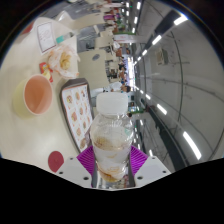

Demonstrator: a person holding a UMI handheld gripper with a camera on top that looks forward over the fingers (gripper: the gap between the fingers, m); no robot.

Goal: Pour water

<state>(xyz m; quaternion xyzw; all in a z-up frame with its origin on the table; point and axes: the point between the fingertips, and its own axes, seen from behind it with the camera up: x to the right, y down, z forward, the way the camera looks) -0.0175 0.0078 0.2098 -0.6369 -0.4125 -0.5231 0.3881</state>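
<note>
A clear plastic bottle (111,135) with no cap stands between my gripper's (112,160) two fingers, and both purple pads (86,158) press on its sides. The bottle is held upright above the table. An orange bowl (37,95) sits on the white table (30,135), beyond the fingers and to the left. A small red bottle cap (56,160) lies on the table just left of the left finger.
A picture menu card (76,108) lies on the table between the bowl and the bottle. Food packets (60,62) and papers (45,35) lie farther back. Ceiling lights and a long room with people stretch beyond.
</note>
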